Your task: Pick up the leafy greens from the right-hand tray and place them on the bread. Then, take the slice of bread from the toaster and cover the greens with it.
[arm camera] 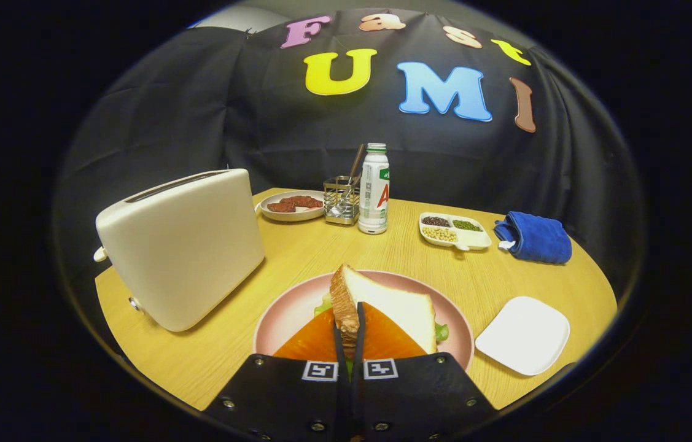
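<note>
My gripper (350,328) is shut on a slice of bread (392,307), pinching its crust edge between both fingers. The slice hangs tilted over the pink plate (287,310), its white face turned to the right. Leafy greens (441,332) peek out from under the slice on both sides, lying on the plate. The bread beneath the greens is hidden by the held slice and my fingers. The cream toaster (183,245) stands to the left of the plate, its slots showing nothing sticking out. The white tray (524,334) to the right of the plate is bare.
Behind the plate stand a white bottle (374,190), a wire cutlery holder (341,201), and a small plate of red food (292,205). A divided dish of beans (453,231) and a blue cloth (535,238) lie at the back right. The round table's edge (597,276) curves close by.
</note>
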Demonstrator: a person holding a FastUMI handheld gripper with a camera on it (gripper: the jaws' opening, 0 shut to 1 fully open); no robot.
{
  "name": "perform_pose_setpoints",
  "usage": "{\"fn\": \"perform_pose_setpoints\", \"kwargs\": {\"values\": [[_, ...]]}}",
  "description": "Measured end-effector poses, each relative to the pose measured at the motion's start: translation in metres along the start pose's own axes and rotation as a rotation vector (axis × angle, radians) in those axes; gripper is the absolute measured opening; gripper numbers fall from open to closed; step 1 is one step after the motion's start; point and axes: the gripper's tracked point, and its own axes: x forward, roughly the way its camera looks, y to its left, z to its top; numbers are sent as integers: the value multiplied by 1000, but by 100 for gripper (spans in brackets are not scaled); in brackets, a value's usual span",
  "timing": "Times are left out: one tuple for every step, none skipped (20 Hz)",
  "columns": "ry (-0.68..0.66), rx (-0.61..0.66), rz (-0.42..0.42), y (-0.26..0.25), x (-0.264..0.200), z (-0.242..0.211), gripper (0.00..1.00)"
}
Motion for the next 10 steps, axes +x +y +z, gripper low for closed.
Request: {"fn": "perform_pose_setpoints", "kwargs": {"values": [[1,-7,-3,1,0,-1,1],[6,-8,-3,2,1,-4,1],[14,-3,-1,3,2,-7,1],[19,1,-2,4,2,-9,1],[19,1,-5,5,2,-10,1],[17,-4,-13,6,3,-10,1],[16,-12,-19,7,3,-11,1],[15,-20,-26,6,2,-12,1],[6,-16,-34,6,2,-12,1],[2,-8,-40,6,2,-13,1]]}}
